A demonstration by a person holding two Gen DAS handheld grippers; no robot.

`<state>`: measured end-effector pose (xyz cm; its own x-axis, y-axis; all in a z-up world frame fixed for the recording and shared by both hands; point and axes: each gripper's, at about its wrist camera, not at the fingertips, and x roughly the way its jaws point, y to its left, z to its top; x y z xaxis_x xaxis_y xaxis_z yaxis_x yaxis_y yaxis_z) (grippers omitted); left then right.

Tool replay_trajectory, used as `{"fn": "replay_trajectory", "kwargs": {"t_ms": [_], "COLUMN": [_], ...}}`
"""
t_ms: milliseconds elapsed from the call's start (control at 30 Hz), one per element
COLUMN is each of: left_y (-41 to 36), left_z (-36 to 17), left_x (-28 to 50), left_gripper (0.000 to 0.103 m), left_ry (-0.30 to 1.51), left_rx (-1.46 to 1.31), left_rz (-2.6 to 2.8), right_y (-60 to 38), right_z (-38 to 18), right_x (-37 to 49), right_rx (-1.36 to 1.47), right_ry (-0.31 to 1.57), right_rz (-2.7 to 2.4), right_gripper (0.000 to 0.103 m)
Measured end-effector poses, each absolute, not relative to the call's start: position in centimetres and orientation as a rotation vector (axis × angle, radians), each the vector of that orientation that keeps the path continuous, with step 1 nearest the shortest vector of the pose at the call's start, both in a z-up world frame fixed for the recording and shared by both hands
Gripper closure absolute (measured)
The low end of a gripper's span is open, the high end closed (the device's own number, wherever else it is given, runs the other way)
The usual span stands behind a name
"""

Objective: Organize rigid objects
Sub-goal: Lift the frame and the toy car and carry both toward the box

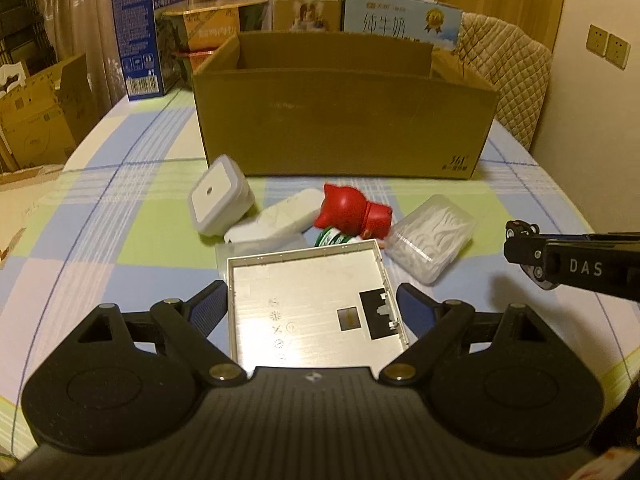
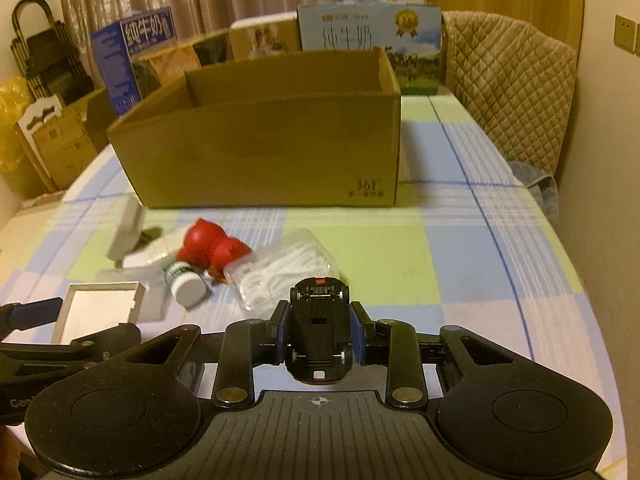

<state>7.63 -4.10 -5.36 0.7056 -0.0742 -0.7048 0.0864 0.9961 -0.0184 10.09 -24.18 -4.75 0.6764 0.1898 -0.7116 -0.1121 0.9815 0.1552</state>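
Right gripper [image 2: 319, 334] is clamped on a black toy car [image 2: 319, 328], underside showing. Left gripper [image 1: 316, 308] holds a flat silver panel [image 1: 312, 304] at its edges. The cardboard box [image 2: 260, 148], marked "361°", stands ahead of both. Risk: the edge-held panel may tilt and slip out. Milk cartons behind read "纯牛奶".

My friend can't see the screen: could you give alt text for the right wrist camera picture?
The right gripper is shut on a black toy car, underside up, above a checked tablecloth. Ahead stands an open cardboard box; to the left lie a red figurine, a floss-pick box and a small bottle.
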Motion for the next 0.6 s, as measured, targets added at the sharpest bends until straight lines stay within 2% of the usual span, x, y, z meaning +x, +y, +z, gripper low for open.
{"fn": "replay_trajectory", "kwargs": {"t_ms": [600], "left_y": [-4.1], "left_z": [-1.4], "left_x": [6.1], "left_gripper": [0.015], "left_ry": [0.709], "left_rx": [0.037], "left_rz": [-0.101], "right_y": [-23.8], "right_z": [-0.9], "right_x": [7.7], "right_rx": [0.104], "right_ry": [0.737], "right_rz": [0.193], "right_gripper": [0.076]}}
